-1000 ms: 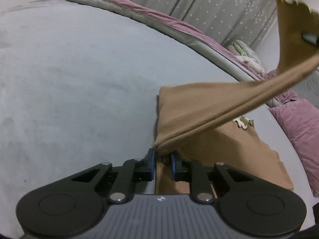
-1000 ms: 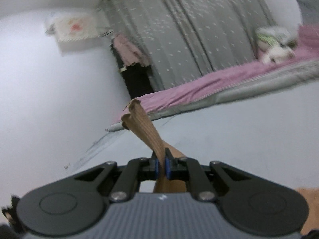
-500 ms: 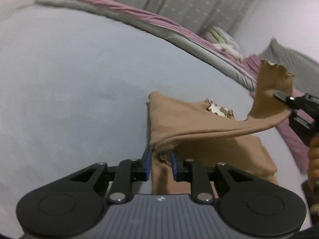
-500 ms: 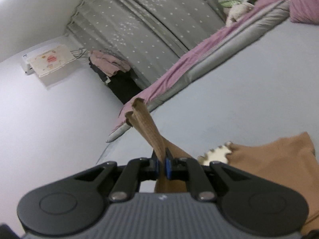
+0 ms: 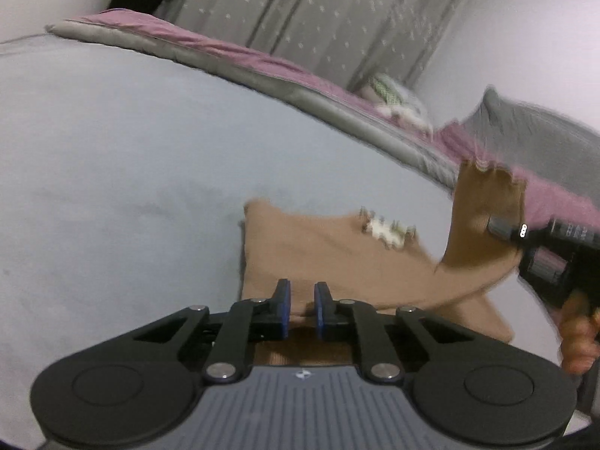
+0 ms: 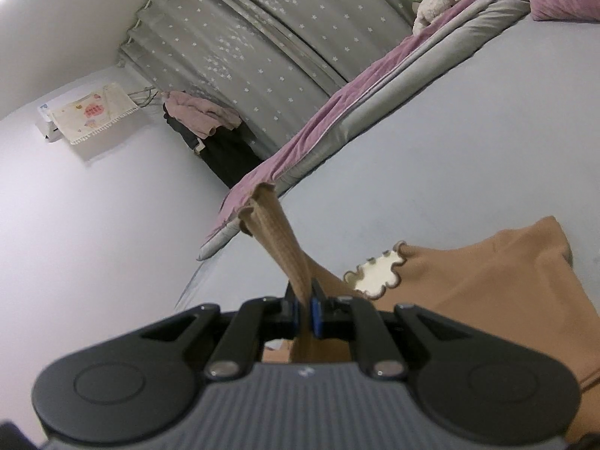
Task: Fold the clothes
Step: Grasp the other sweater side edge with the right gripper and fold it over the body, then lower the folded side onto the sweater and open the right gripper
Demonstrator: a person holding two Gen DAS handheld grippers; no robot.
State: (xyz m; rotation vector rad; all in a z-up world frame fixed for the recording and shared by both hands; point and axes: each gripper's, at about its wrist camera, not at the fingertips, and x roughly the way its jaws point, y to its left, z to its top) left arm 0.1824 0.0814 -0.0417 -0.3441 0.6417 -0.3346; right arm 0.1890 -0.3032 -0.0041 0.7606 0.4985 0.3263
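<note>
The garment (image 5: 330, 247) lies on the bed (image 5: 112, 157) — left gripper (image 5: 301, 309) over its near edge, right gripper (image 5: 502, 227) at three o'clock. Bedding roll (image 5: 262, 71) at twelve — curtain (image 5: 318, 18) behind it.

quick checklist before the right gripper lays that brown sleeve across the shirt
1. Right hand-held gripper clamped on the brown sleeve: ok.
2. Left hand-held gripper pinning the brown shirt at the fold: not ok, its jaws stand apart with no cloth pinched between them.
3. Shirt body lying flat on the grey bedsheet: ok, its far part looks smooth.
4. Landing area free of other items: ok, only the cream scalloped patch shows.
5. Sleeve untwisted: cannot tell, it is bunched at the grip.
</note>
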